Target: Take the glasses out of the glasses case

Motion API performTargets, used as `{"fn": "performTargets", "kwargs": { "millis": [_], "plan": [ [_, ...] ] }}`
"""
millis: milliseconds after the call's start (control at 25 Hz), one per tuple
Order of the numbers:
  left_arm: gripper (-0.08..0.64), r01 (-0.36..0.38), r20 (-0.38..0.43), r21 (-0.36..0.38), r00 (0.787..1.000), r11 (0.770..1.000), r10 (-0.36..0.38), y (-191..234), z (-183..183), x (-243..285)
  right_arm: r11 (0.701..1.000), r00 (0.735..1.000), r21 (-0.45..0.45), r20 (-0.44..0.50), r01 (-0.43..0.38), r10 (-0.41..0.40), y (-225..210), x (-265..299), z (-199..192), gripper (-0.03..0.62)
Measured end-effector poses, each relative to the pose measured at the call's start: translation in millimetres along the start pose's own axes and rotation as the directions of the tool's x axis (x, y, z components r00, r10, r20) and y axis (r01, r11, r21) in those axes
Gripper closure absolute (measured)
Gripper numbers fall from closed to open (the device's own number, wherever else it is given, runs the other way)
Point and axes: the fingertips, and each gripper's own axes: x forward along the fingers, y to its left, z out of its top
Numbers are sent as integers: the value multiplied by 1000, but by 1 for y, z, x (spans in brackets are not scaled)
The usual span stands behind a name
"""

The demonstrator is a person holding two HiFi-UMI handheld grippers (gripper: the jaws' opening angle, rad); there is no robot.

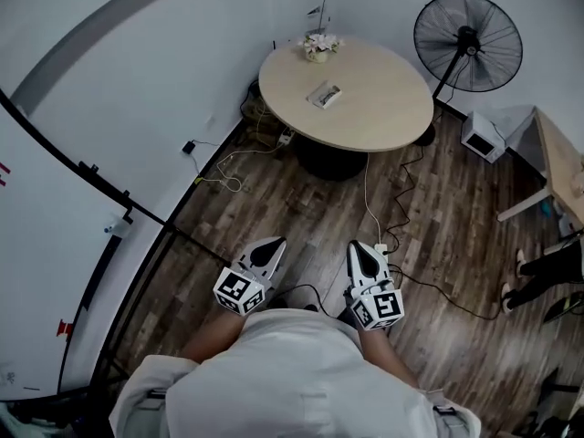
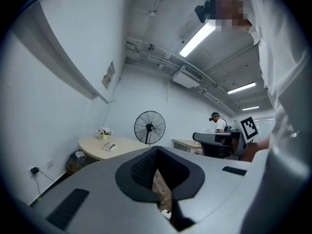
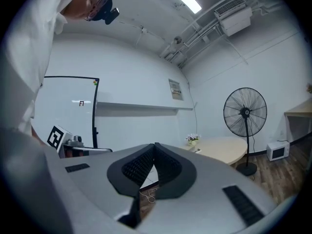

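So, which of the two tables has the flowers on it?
The round table, beside the fan; the flowers stand at its far edge. The other table, at the picture's right, is straight-edged.

Round table (image 1: 388,108), glasses case (image 1: 326,94) near middle, flowers (image 1: 320,46) at edge

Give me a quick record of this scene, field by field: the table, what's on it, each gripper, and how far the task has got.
table: round, light wood, across the room from the person
on table: small flat item, possibly the glasses case, too small to be sure; flower pot at the far edge
left gripper: jaws together, nothing between them, held close to the body
right gripper: jaws together, nothing between them, held close to the body
nearby: fan to the right of the table; cables on the floor
task: not begun; both grippers far from the table
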Motion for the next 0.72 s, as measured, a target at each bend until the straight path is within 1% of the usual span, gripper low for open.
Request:
{"fn": "performTargets", "kwargs": {
  "millis": [120, 200, 360, 560, 640, 720],
  "plan": [
    [548, -19, 1, -18, 1000, 1000, 19, -3, -2, 0, 1000, 1000, 22, 14, -2, 2, -5, -9, -4, 568],
    [548, -30, 10, -9, 999, 1000, 30, -7, 3, 3, 999, 999, 38, 39, -7, 5, -12, -18, -1, 567],
    [548, -57, 28, -7, 998, 998, 57, -11, 14, 16, 999, 997, 34, 71, -22, 19, -29, -28, 4, 565],
    [548, -61, 32, -8, 998, 998, 62, -17, 15, 26, 997, 996, 33, 65, -68, 66, -38, -39, -1, 566],
    [548, -69, 30, -24, 997, 997, 70, -18, 18, 31, 998, 997, 31, 42, -62, 61, -47, -39, -8, 566],
    [548, -56, 27, -26, 998, 998, 56, -17, 18, 35, 998, 999, 46, 25, -36, 35, -59, -38, -14, 566]
  ]
}}
